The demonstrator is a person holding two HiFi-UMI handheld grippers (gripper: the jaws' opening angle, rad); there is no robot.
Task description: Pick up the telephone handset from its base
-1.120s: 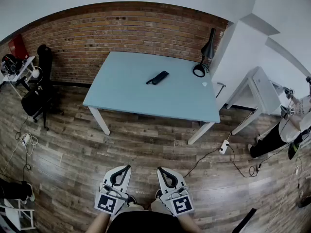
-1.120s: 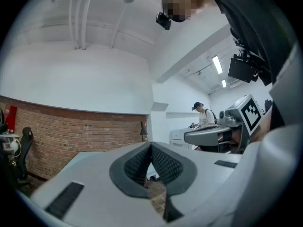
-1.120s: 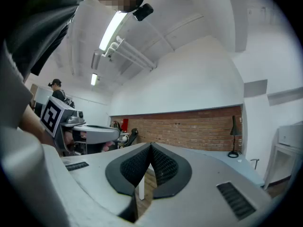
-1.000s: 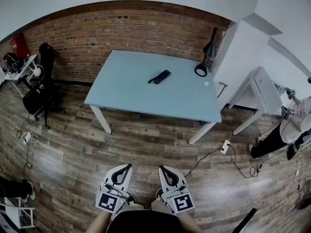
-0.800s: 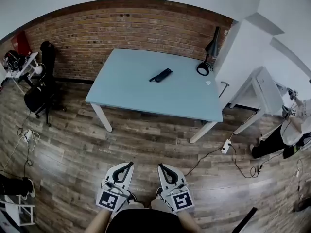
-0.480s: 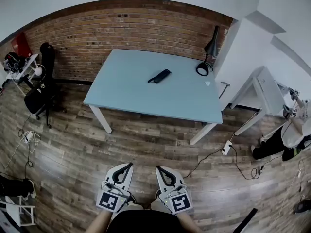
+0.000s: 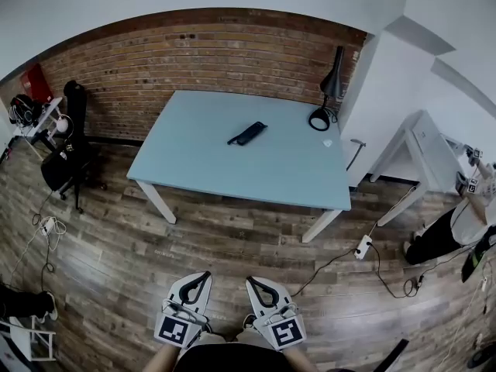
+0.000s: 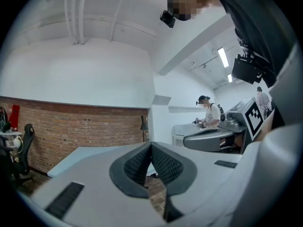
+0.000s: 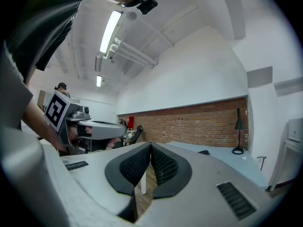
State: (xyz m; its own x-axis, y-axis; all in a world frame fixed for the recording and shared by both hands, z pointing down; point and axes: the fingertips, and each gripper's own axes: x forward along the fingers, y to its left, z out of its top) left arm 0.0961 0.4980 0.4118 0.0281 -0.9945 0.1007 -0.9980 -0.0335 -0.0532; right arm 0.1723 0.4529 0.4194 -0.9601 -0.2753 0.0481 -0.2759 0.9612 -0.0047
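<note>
Office-like laboratory or studio room. A bare brick wall (image 7: 194,49) backs one side; the other walls (image 7: 387,84) are plain white, and the floor (image 7: 116,239) is wood plank. A pale blue table (image 7: 256,169) stands in the middle, with a black desk lamp (image 7: 332,80) at its far corner. A black office chair (image 7: 66,157) and a small side table (image 7: 35,118) loaded with gear sit at the left. A power strip (image 7: 361,246) lies on the floor amid loose cables (image 7: 330,260). A second white table (image 7: 422,149) stands at the right, near another person (image 7: 449,223). Tube lights (image 9: 110,30) and exposed pipes (image 8: 75,18) line the white ceiling.
</note>
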